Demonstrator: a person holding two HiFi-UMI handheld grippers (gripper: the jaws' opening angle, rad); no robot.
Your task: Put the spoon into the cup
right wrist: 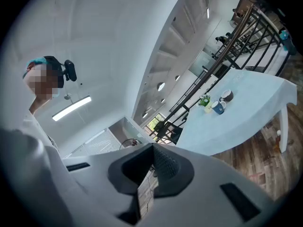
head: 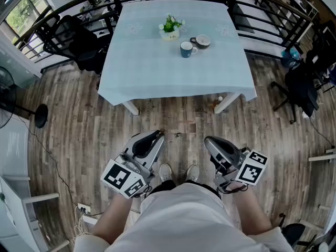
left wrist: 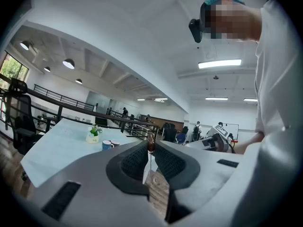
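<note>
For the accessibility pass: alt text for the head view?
A person stands on a wood floor, holding the left gripper and right gripper low at the waist, well short of a table in a pale blue cloth. On it stand a blue cup, a dark cup and a potted plant.

I cannot read any words or numbers here. The little white plant pot (head: 169, 34), at twelve o'clock on the table (head: 157, 72), has a tiny dark mark on its front, too small to read. The cubes (head: 122, 178) on the left gripper (head: 157, 135) and right gripper (head: 209, 140), at seven and five o'clock, show only black and white squares.
</note>
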